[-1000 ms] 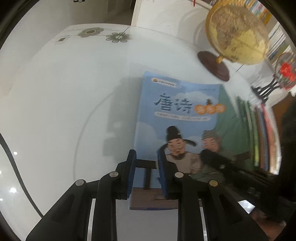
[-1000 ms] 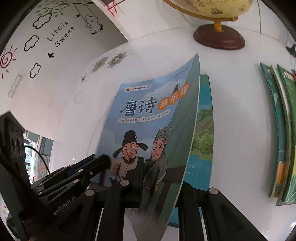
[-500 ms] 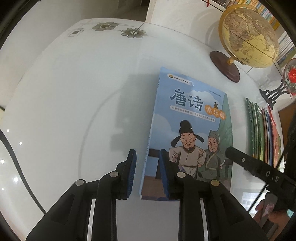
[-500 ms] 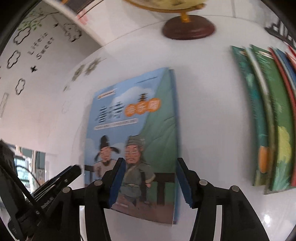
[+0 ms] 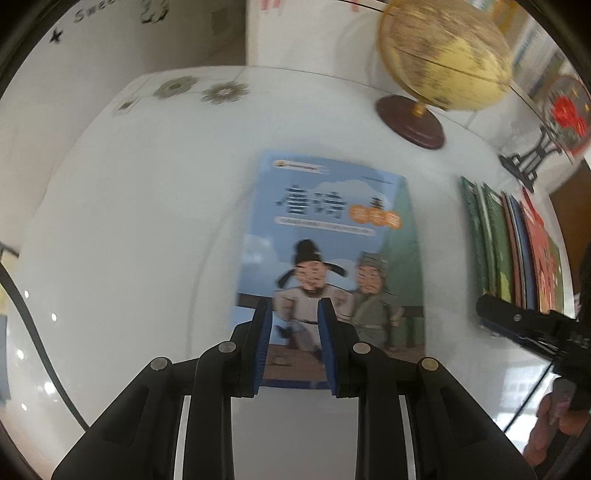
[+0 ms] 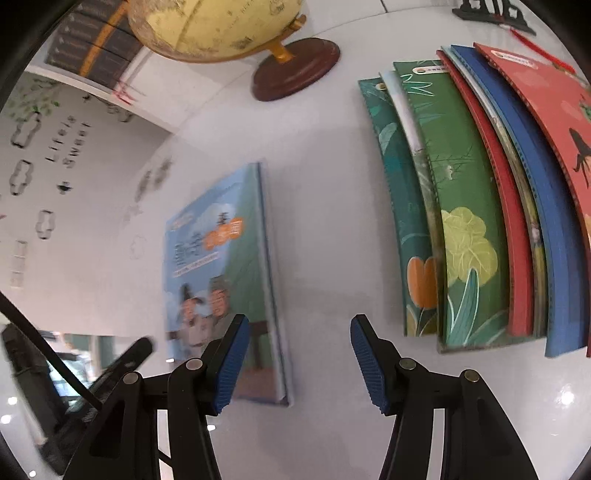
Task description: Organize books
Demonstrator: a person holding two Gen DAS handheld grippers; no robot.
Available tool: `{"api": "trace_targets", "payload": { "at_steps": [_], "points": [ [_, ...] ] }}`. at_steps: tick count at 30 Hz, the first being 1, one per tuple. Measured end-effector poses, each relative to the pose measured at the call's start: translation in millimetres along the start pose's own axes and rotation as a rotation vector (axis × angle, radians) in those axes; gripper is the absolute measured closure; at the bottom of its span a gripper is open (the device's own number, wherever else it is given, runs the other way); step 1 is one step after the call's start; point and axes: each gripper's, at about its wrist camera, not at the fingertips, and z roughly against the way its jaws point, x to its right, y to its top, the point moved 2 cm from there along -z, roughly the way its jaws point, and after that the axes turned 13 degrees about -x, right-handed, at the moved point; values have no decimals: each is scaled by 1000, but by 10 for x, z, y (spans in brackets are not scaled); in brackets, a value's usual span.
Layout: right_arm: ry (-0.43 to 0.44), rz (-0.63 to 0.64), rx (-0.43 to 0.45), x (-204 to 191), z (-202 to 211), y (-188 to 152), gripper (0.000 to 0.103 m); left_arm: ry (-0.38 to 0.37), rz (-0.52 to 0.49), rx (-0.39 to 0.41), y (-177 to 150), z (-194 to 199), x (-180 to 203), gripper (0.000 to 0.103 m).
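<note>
The left tongs (image 5: 294,343), spread and empty, hover over the near edge of the light-blue paperback with two cartoon scholars (image 5: 328,266), lying flat mid-desk on the glossy white desk (image 5: 129,229); the right tongs (image 6: 295,363), spread wide, face bare desk beside it; likely next is fetching one of roughly six fanned green, red and blue books (image 6: 472,206); one globe (image 6: 221,26).
</note>
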Motion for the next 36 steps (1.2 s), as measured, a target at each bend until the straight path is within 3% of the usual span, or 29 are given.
{"api": "trace_targets", "payload": {
  "at_steps": [6, 10, 14, 18, 24, 29, 36],
  "points": [
    [9, 147, 60, -91, 335, -191, 48, 22, -62, -19, 17, 70, 434, 81],
    [-13, 183, 102, 27, 534, -218, 48, -56, -86, -4, 46, 162, 753, 81],
    [72, 120, 119, 435, 852, -239, 48, -84, -116, -4, 74, 202, 1134, 81],
    [65, 78, 178, 816, 1221, -270, 48, -80, -171, -11, 70, 196, 1560, 81],
    [70, -30, 242, 1419, 1579, -248, 48, -199, -193, -35, 53, 159, 2141, 81],
    [93, -111, 280, 1882, 1799, -209, 48, -161, -263, -54, 15, 65, 2623, 81],
    [86, -102, 266, 2257, 1919, -81, 48, -138, -260, -110, 36, -180, 2983, 81]
  ]
}}
